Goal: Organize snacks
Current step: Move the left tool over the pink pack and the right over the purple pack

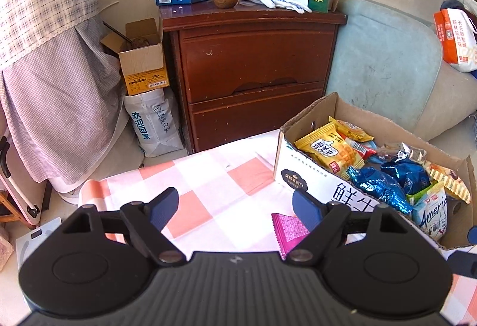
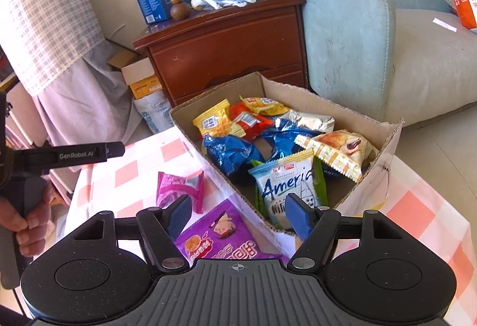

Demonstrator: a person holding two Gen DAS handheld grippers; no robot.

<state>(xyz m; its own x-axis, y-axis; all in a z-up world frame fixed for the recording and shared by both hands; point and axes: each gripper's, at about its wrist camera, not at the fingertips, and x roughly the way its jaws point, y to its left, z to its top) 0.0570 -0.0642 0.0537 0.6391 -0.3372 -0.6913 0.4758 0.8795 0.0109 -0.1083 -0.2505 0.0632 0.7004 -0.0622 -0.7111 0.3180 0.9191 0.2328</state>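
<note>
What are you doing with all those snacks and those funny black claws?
A person is tidying snacks with a claw in each hand. Most packets already lie in the cardboard box on the checked table. Two are still outside it: a pink packet and a purple packet, both on the cloth beside the box. The right claw is open over the purple packet and the box's near wall. The left claw is open too, holding nothing.
</note>
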